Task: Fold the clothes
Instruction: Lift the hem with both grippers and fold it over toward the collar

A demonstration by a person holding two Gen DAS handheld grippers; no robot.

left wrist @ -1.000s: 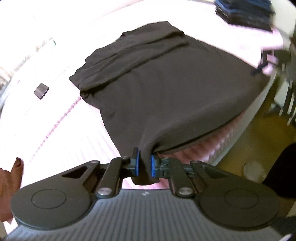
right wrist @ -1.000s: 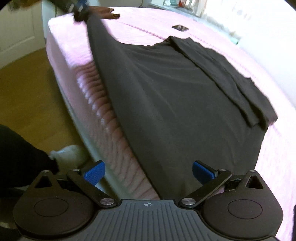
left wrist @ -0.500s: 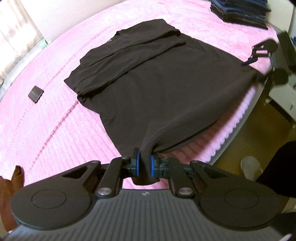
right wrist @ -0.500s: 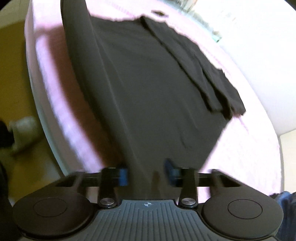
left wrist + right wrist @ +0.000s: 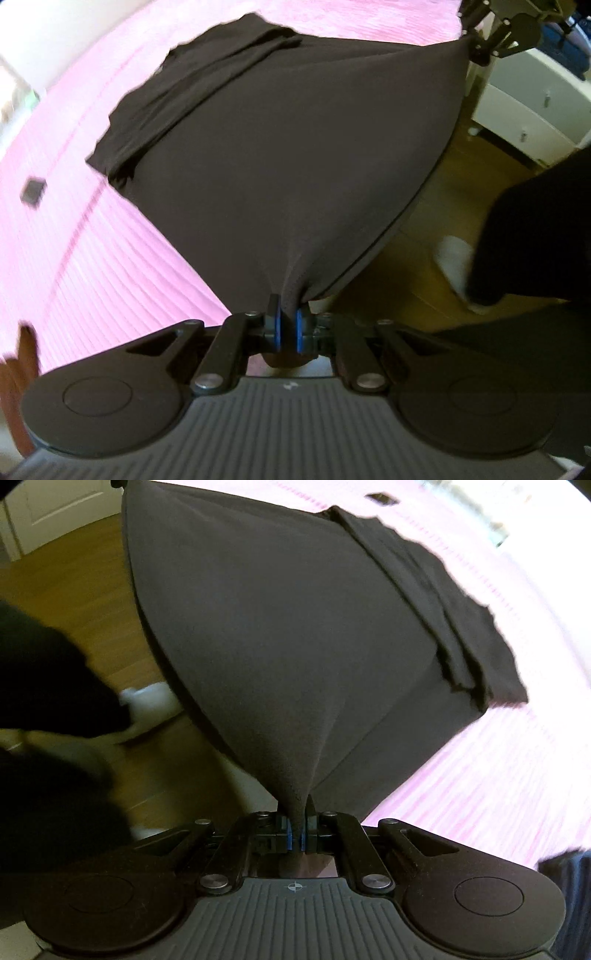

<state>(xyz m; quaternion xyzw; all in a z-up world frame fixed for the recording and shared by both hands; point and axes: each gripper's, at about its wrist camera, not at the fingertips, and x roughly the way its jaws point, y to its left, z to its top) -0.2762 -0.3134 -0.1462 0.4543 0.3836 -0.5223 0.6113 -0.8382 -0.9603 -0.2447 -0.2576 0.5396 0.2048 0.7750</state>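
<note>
The left gripper (image 5: pixel 287 329) and right gripper (image 5: pixel 295 834), each low centre of its view, have jaws clamped on cloth (image 5: pixel 295 155).

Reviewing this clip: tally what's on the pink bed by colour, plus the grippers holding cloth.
Dark brown garment: 1
Small dark flat object: 1
Reddish-brown cloth at the bed's edge: 1
Grippers shut on the garment: 2, left gripper, right gripper
Total: 5

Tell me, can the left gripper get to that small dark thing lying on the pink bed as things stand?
Probably not: the left gripper is shut on the dark garment, and the small dark thing lies apart on the pink bed, off to the side.
</note>
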